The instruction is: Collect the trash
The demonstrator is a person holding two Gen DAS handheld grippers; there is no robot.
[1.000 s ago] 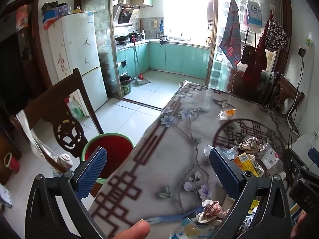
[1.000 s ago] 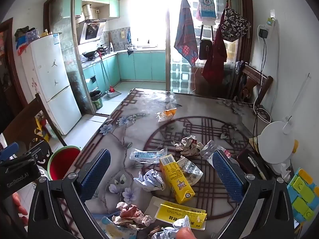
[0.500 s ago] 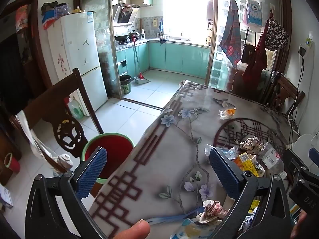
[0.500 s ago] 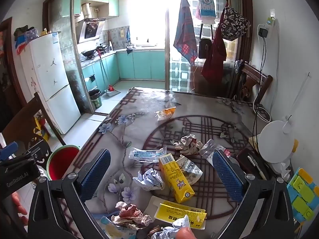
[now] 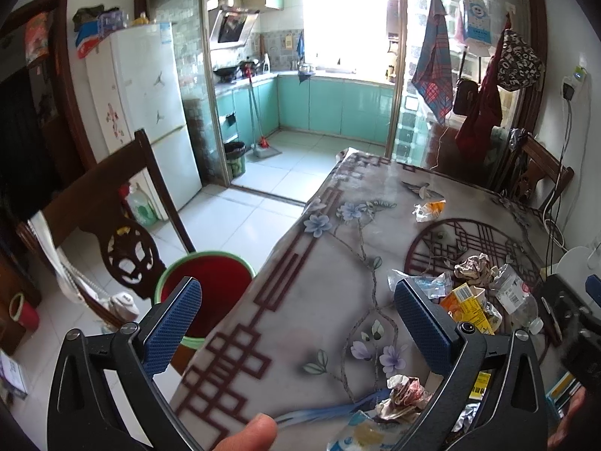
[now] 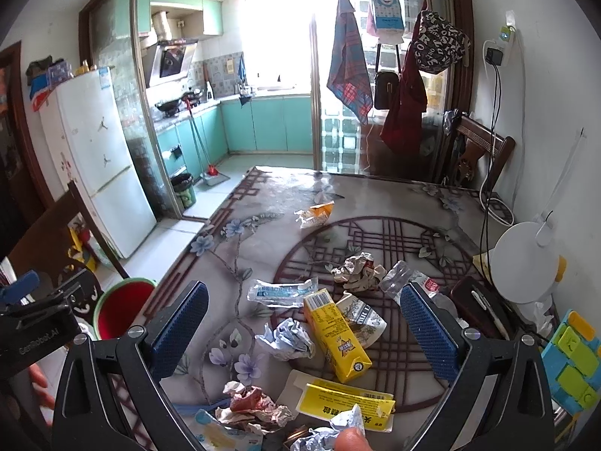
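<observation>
The right gripper [image 6: 300, 323] and left gripper [image 5: 296, 319] both gape wide, empty. Trash at the table's [image 6: 375, 195] near edge is cut off; a yellow carton [image 6: 336, 334] lies mid-table, crumpled paper [image 6: 289, 338] beside it.

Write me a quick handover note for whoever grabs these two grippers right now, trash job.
Left gripper: open, empty, above the table's left edge.
Right gripper: open, empty, above the litter.
Trash on the floral-patterned table: yellow drink carton, crumpled white paper ball, clear plastic wrapper, crumpled brown-white paper, flat yellow packet, orange-white wrapper farther off.
Red bucket with green rim stands on the floor left of the table.
Done: nothing is gripped.
Left: all the pieces.
</observation>
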